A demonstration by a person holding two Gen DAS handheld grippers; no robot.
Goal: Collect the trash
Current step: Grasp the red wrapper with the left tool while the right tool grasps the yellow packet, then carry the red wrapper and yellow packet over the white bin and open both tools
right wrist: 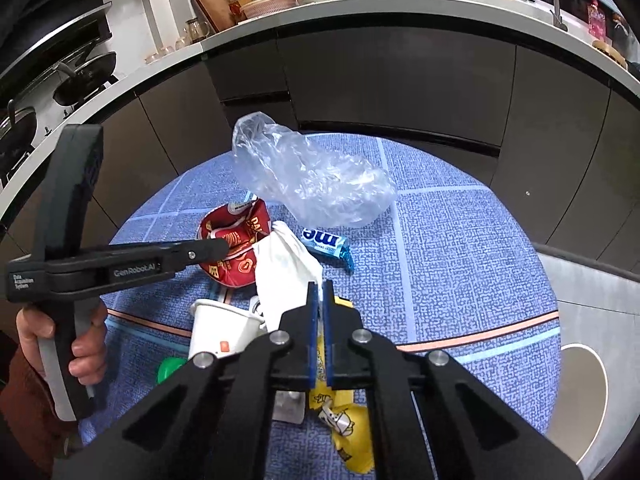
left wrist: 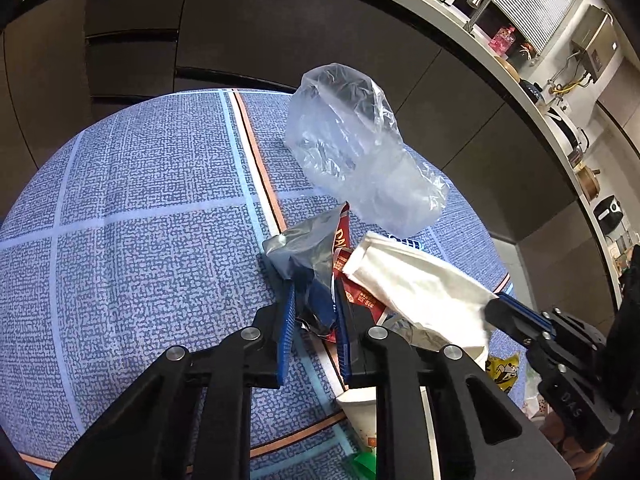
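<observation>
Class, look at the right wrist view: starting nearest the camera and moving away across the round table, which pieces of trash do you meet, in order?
Yellow wrapper → white paper cup → white tissue, pinched in the right gripper → red wrapper → clear plastic bag.

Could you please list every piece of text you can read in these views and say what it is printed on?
"GenRobot.AI": left gripper body.
"Data Acquisition System": its rear end.
"DAS": right gripper body.
"me": blue candy wrapper, rest hidden.
"DA": red wrapper, cut off; its other print unreadable.
</observation>
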